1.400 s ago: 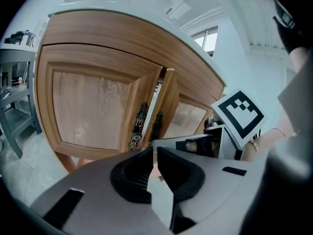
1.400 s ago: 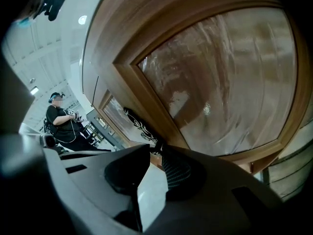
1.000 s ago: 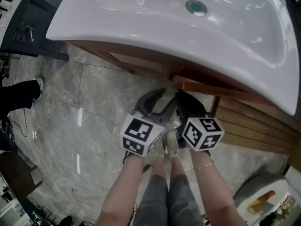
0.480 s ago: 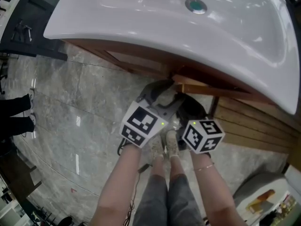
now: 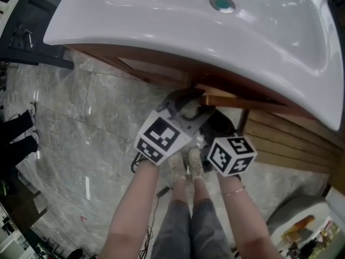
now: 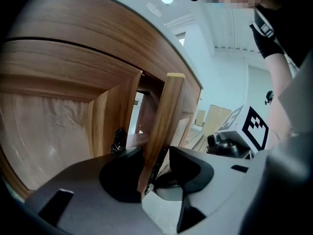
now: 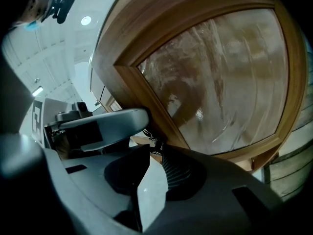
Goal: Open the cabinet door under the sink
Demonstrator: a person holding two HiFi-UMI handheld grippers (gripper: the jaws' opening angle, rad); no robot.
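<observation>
Sink (image 5: 161,31) overhangs door (image 5: 237,103); floor (image 5: 81,117) open leftward.

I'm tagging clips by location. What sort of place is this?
Probably a bathroom vanity displayed in a larger hall rather than a home bathroom: a white sink over a wooden cabinet, a wide glossy stone floor, and a bystander's legs at its edge.
</observation>
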